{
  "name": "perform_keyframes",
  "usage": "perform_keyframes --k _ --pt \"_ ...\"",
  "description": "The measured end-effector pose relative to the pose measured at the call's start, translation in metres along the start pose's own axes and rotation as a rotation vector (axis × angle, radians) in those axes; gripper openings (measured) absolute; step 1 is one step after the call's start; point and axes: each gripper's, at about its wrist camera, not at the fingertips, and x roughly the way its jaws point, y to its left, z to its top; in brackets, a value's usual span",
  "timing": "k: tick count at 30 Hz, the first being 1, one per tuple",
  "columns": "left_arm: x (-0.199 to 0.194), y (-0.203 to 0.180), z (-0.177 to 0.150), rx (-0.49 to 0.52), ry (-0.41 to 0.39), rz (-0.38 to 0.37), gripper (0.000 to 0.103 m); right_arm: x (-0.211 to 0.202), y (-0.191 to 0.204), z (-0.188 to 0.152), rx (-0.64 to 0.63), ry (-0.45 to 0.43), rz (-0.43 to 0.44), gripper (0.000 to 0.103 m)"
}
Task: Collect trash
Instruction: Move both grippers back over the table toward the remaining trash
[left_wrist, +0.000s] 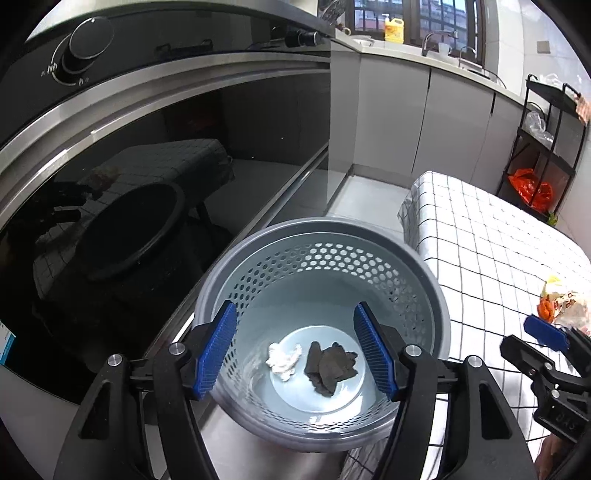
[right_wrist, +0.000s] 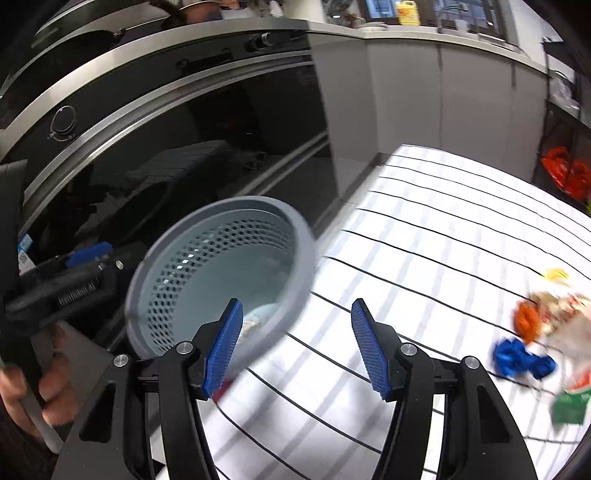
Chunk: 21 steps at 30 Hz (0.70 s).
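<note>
Your left gripper (left_wrist: 295, 347) hangs agape and empty above the grey perforated plastic bin (left_wrist: 417, 258), where a white crumpled tissue (left_wrist: 283, 360) and dark scrap (left_wrist: 330, 367) lie. Your right gripper (right_wrist: 297, 347), likewise parted, holds nothing over the checked tablecloth (right_wrist: 424, 240); colourful wrappers (right_wrist: 546, 332) lie nearby.

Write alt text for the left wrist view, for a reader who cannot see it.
The open left tool hangs over a grey perforated bin that holds a white paper wad and a dark crumpled scrap. The bin stands between a black oven door and a checked tablecloth, where more trash lies by the right tool.
</note>
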Motion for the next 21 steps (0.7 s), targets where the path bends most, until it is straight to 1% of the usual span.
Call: perform_keyframes --k 3,7,11,14,17,21 --pt "-0.003 -0.007 0.0 0.0 -0.001 -0.016 0.065 -0.017 -0.015 -0.005 0.027 -0.012 -0.023 0.059" --pt "-0.011 -0.016 0.0 0.0 0.002 -0.044 0.067 -0.04 -0.033 -0.01 0.043 -0.03 -0.062 0.062" --pt "-0.024 -0.028 -0.001 0.001 -0.015 -0.08 0.067 -0.064 -0.052 -0.015 0.073 -0.044 -0.09 0.063" --pt "-0.031 -0.041 -0.004 0.025 -0.026 -0.091 0.068 -0.093 -0.071 -0.024 0.104 -0.081 -0.107 0.063" --pt "-0.037 -0.055 -0.006 0.045 -0.029 -0.1 0.068 -0.123 -0.089 -0.034 0.123 -0.116 -0.141 0.065" --pt "-0.048 -0.074 -0.007 0.063 -0.049 -0.121 0.068 -0.152 -0.112 -0.042 0.143 -0.158 -0.192 0.065"
